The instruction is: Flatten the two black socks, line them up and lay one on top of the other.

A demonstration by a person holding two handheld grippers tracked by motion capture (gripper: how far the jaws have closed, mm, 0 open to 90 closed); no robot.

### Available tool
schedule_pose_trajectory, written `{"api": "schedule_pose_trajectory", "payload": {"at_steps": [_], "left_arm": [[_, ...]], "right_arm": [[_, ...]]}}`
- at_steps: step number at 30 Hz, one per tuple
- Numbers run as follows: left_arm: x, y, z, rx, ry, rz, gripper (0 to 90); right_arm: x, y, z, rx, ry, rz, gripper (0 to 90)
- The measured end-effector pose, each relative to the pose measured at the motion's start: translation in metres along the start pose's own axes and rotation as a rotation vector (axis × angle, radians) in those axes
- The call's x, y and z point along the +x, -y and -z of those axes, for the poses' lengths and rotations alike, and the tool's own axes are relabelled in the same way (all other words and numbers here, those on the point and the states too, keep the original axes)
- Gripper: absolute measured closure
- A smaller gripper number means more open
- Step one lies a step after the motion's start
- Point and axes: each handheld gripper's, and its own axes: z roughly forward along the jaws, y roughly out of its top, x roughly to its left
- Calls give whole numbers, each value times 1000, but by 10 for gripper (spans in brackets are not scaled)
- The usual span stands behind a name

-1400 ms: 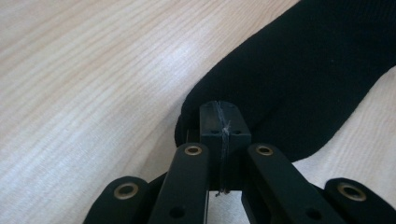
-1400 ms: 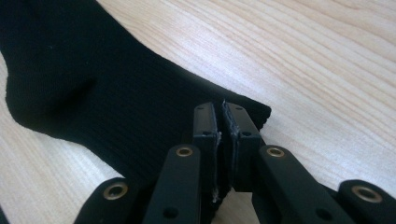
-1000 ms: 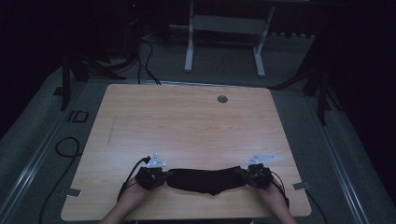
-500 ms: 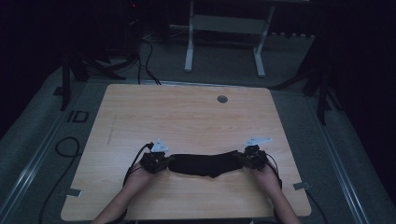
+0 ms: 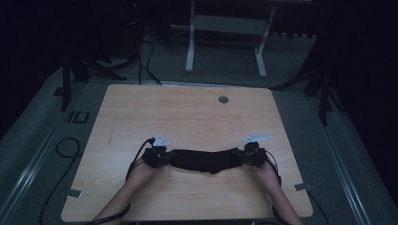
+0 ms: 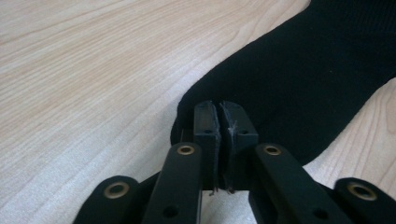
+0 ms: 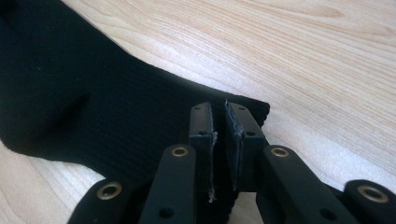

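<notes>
Both hands have slid the black sock (image 5: 209,161) up the table (image 5: 187,112), left gripper (image 5: 157,157) and right gripper (image 5: 253,154) pinching its ends, left jaws just easing.

A dim recording lab or test room — a lone wooden bench (image 5: 197,122) stands on grey carpet (image 5: 37,126), black cables (image 5: 145,56) trail across the floor beyond its far left corner, and a white metal frame (image 5: 225,37) stands past its far edge, all else in darkness.

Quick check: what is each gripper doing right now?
Left gripper: jaws just opening slightly, pinching one end of the black knitted sock.
Right gripper: shut on its other end.
</notes>
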Motion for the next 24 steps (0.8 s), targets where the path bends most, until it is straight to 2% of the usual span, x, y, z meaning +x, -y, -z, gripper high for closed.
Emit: {"api": "schedule_pose_trajectory", "payload": {"at_steps": [1, 2, 3, 5, 7, 9, 10, 11, 14, 17, 19, 20, 23, 24], "left_arm": [[0, -1, 1, -4, 0, 3, 840], [-1, -2, 2, -6, 6, 12, 793], [-3, -3, 4, -12, 10, 15, 716], [-7, -5, 10, -44, 3, 6, 533], [-8, -7, 14, -54, 34, 21, 410], [-10, -7, 18, -58, 32, 16, 343], [-10, -6, 19, -59, 46, 10, 318], [-11, -6, 21, -64, 47, 7, 260], [-13, -3, 25, -86, 24, 6, 144], [-14, 0, 29, -106, 11, -3, 108], [-15, 3, 32, -122, 4, -3, 88], [-16, 4, 33, -134, 3, -4, 86], [-18, 9, 38, -157, -46, -30, 76], [-17, 10, 39, -160, -46, -30, 76]], "right_arm": [[0, -1, 0, 1, -1, 1, 792], [0, -2, 1, 1, -15, -9, 783], [1, -3, 2, -1, -24, -7, 766], [5, -4, 5, -8, -12, 14, 704], [8, -7, 8, -12, -32, 19, 642], [11, -10, 11, -17, -39, 39, 534], [12, -12, 12, -19, -45, 47, 495], [13, -13, 13, -21, -47, 51, 459], [16, -15, 14, -35, -60, 56, 329], [16, -15, 13, -38, -78, 58, 202], [17, -13, 12, -30, -87, 83, 137], [17, -12, 12, -32, -85, 80, 141], [16, -9, 11, -49, -73, 81, 124], [15, -7, 11, -54, -75, 79, 124]]}}
